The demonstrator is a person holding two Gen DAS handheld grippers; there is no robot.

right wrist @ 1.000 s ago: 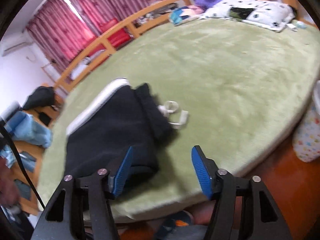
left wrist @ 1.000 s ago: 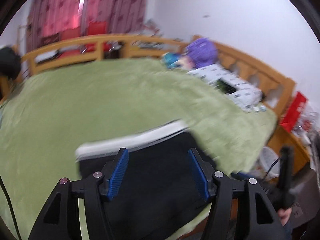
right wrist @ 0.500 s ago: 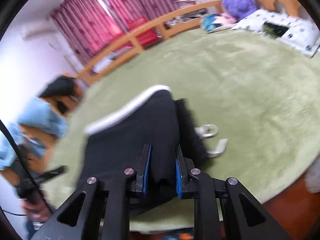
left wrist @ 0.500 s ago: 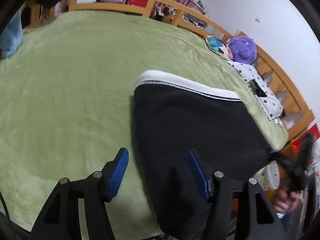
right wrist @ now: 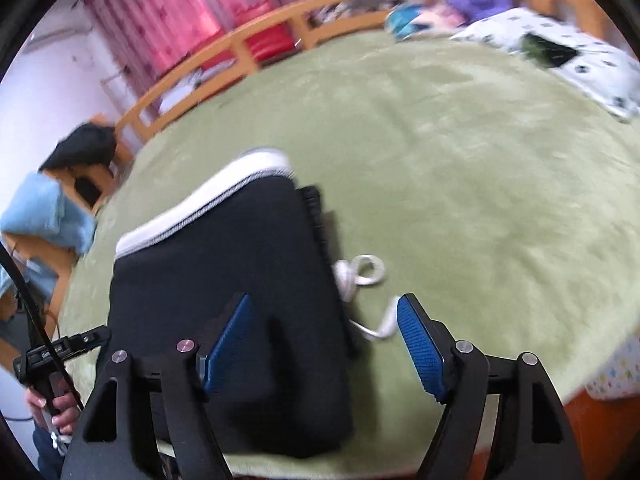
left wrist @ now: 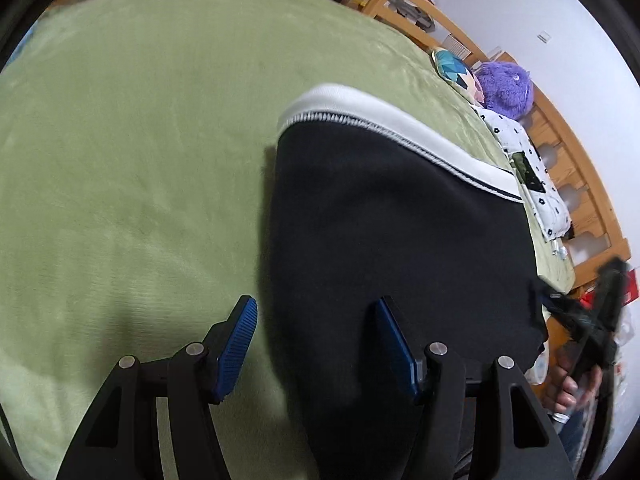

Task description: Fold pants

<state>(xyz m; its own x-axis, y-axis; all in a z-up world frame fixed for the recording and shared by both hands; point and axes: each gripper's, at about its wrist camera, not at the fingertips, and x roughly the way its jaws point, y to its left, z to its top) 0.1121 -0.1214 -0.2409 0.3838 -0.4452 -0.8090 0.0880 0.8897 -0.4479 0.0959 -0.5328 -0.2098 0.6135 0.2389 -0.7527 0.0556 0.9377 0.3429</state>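
Black pants [left wrist: 392, 240] with a white band lie folded on the green bed cover [left wrist: 140, 140]; they also show in the right wrist view [right wrist: 224, 276]. A white drawstring [right wrist: 362, 276] sticks out at their right side. My left gripper [left wrist: 316, 344] is open, straddling the pants' near left edge. My right gripper [right wrist: 324, 344] is open over the pants' near right edge, beside the drawstring. The other hand's gripper shows at the right of the left view [left wrist: 592, 320] and at the left of the right view [right wrist: 52, 356].
A wooden bed rail [right wrist: 256, 44] runs round the far side. A purple plush toy [left wrist: 506, 88], a patterned cushion [left wrist: 456, 68] and a spotted pillow [left wrist: 532, 168] lie at the bed's head. Red curtains [right wrist: 168, 12] hang behind. A blue cloth [right wrist: 44, 216] lies off the bed's left side.
My right gripper was shut on the pants' edge half a second ago and has opened, letting it go. My left gripper has come closer to the pants and stays open.
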